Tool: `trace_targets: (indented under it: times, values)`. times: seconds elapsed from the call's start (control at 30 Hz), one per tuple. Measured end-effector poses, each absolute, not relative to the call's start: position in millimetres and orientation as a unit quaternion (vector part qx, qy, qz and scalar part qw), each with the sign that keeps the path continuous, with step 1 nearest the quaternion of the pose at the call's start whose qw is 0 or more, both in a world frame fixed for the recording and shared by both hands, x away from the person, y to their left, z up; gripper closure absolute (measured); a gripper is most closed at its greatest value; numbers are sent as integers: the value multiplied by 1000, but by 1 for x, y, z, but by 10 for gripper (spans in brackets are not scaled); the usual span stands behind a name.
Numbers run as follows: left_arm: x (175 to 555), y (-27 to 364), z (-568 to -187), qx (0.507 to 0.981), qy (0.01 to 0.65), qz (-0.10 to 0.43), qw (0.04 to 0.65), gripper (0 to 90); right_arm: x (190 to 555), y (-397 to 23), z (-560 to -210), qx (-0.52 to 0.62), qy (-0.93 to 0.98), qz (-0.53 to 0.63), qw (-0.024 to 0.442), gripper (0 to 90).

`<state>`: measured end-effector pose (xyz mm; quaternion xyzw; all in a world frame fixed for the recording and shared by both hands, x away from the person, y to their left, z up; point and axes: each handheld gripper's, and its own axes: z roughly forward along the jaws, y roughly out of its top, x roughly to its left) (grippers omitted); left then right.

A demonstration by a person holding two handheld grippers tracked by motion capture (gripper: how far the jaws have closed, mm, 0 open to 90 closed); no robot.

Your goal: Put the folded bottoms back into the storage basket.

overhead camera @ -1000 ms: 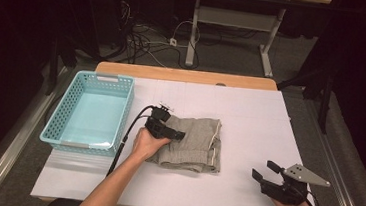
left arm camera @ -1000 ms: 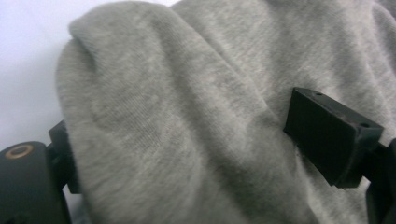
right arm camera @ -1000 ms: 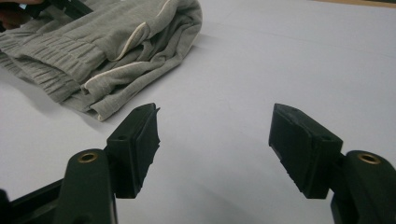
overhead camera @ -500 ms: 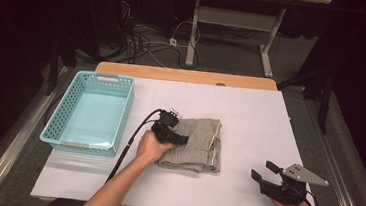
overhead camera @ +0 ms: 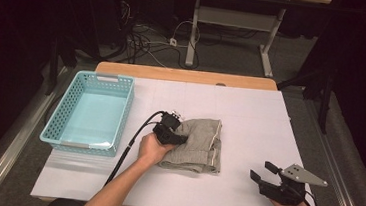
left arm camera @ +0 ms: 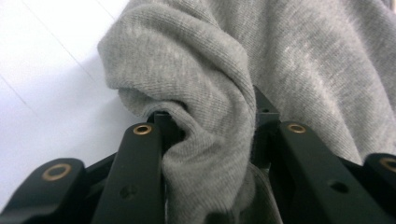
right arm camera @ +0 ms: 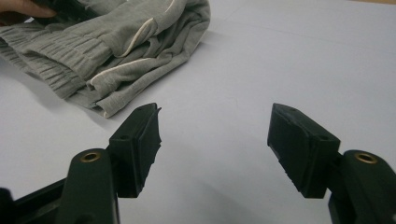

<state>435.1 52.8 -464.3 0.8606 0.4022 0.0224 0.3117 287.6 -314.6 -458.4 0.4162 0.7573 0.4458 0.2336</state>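
While left hand-held gripper [overhead camera: 178, 136] has jaws just closing, bunched fold of grey garment [overhead camera: 198, 145] sits pinched between them; pads press cloth in left gripper view. Garment lies folded mid-desk, toward near edge, just right of blue basket [overhead camera: 52, 137] at left edge. Right hand-held gripper [overhead camera: 264, 178] idle by near right corner, jaws apart, nothing between. Risk: grip takes only top layer, so fold likely unravels or slips on lift; trailing cloth may snag basket rim.

basket [overhead camera: 90, 112]: on table [overhead camera: 250, 114], left of the folded garment [overhead camera: 197, 144]
garment: mid-table, beside basket
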Motion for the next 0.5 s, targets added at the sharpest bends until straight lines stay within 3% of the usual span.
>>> trace_targets:
  times: [0.5]
  values:
    - [434, 61, -452, 860, 391, 12, 327, 685, 287, -317, -458, 421, 752, 451, 232, 353]
